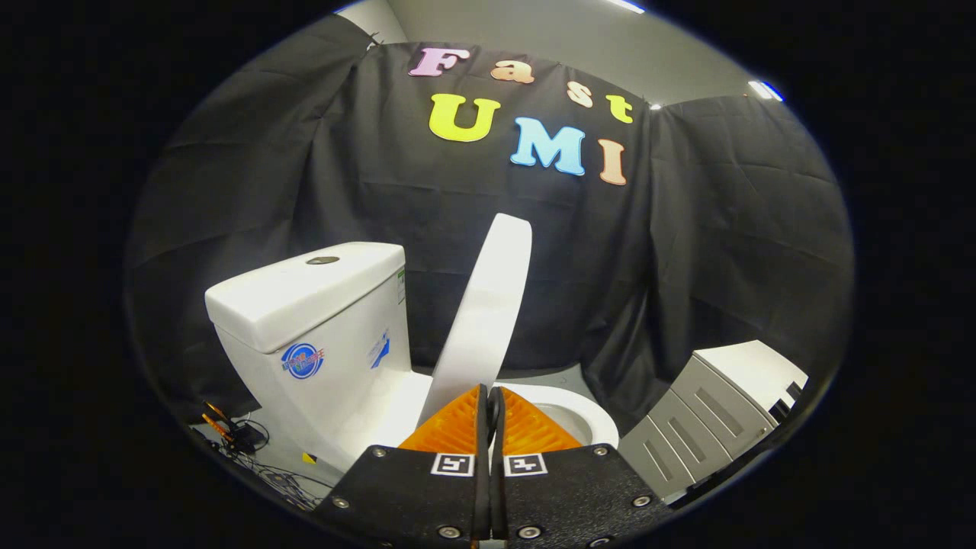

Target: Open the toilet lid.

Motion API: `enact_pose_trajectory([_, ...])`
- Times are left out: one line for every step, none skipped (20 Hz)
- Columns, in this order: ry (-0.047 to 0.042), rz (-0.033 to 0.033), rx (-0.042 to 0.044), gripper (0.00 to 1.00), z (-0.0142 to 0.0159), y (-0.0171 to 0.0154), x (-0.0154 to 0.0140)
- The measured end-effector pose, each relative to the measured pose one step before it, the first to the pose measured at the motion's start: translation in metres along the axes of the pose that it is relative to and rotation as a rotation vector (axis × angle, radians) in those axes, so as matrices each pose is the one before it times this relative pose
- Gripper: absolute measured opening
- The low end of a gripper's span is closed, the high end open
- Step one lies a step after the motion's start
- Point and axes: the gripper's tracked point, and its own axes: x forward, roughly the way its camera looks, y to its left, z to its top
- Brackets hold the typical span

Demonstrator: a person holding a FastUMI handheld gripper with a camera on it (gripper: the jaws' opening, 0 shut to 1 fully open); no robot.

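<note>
Tongs closed together, empty, just below the lid's edge. Toilet lid raised near upright, not yet leaning on tank, bowl exposed. Lift nearly done; next likely needs a final push back.

Sharp, evenly lit from overhead; fisheye bends the edges.

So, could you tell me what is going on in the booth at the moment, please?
A person is working a handheld gripper at a white toilet to open its lid. The lid is raised steeply, leaning toward the tank, with the bowl rim exposed beyond the fingers. The fingers are closed together at the lid's lower edge; whether they pinch it cannot be told. A grey drawer cabinet stands beside the toilet.
</note>
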Motion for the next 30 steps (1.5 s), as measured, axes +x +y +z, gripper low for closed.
enact_pose_trajectory([-0.00456, 0.01358, 0.00524, 0.00, 0.00097, 0.00463, -0.00024])
enact_pose_trajectory([-0.00446, 0.00804, -0.00022, 0.00, 0.00099, 0.00453, -0.00036])
enact_pose_trajectory([-0.00323, 0.00634, -0.00810, 0.00, 0.00138, 0.00365, 0.00065])
enact_pose_trajectory([-0.00170, 0.00398, -0.00963, 0.00, 0.00121, 0.00375, -0.00015])
enact_pose_trajectory([-0.00312, 0.00593, -0.00516, 0.00, 0.00168, 0.00481, -0.00052])
enact_pose_trajectory([-0.00243, 0.00702, -0.00667, 0.00, 0.00100, 0.00442, -0.00043])
enact_pose_trajectory([-0.00606, 0.00832, -0.00547, 0.00, 0.00143, 0.00500, -0.00096])
enact_pose_trajectory([-0.00520, 0.00866, 0.00120, 0.00, 0.00099, 0.00429, 0.00069])
enact_pose_trajectory([-0.00576, 0.01066, 0.00124, 0.00, 0.00102, 0.00436, -0.00031])
enact_pose_trajectory([-0.00328, 0.01062, 0.00404, 0.00, -0.00053, 0.00464, 0.00027])
enact_pose_trajectory([-0.00497, 0.01136, 0.00353, 0.00, 0.00173, 0.00429, 0.00021])
enact_pose_trajectory([-0.00235, 0.01181, 0.00268, 0.00, -0.00011, 0.00429, 0.00044])
enact_pose_trajectory([-0.00407, 0.01403, 0.00053, 0.00, 0.00227, 0.00533, -0.00020])
enact_pose_trajectory([-0.00142, 0.01379, -0.00220, 0.00, 0.00157, 0.00487, 0.00332])
enact_pose_trajectory([-0.00110, 0.01383, -0.00436, 0.00, 0.00195, 0.00537, 0.00188])
enact_pose_trajectory([-0.00112, 0.01307, -0.00408, 0.00, 0.00057, 0.00590, 0.00156])
enact_pose_trajectory([-0.00123, 0.01373, -0.00670, 0.00, 0.00067, 0.00680, -0.00066])
enact_pose_trajectory([-0.00250, 0.01506, -0.00908, 0.00, 0.00000, 0.00642, -0.00029])
enact_pose_trajectory([-0.00306, 0.01476, -0.00516, 0.00, 0.00083, 0.00606, 0.00039])
enact_pose_trajectory([-0.00372, 0.01810, -0.00572, 0.00, 0.00050, 0.00606, 0.00222])
enact_pose_trajectory([-0.00636, 0.01496, -0.01617, 0.00, 0.00126, 0.00570, 0.00167])
enact_pose_trajectory([-0.00598, 0.01331, -0.01727, 0.00, 0.00237, 0.00417, 0.00201])
enact_pose_trajectory([-0.00170, 0.00873, -0.01239, 0.00, 0.00057, 0.00236, 0.00067])
enact_pose_trajectory([-0.00296, 0.00822, -0.00074, 0.00, -0.00227, 0.00186, 0.00059])
enact_pose_trajectory([-0.00303, -0.00105, 0.00327, 0.00, -0.00032, -0.00081, 0.00076])
enact_pose_trajectory([0.00259, 0.00178, 0.00486, 0.00, -0.00150, 0.00061, -0.00094])
enact_pose_trajectory([-0.00414, 0.00035, 0.00547, 0.00, 0.00053, -0.00063, -0.00066])
enact_pose_trajectory([0.00236, 0.00043, 0.00332, 0.00, 0.00006, -0.00035, 0.00125])
enact_pose_trajectory([-0.00065, 0.00072, 0.00481, 0.00, -0.00002, 0.00012, -0.00024])
enact_pose_trajectory([0.00047, 0.00018, 0.00133, 0.00, 0.00099, 0.00050, 0.00033])
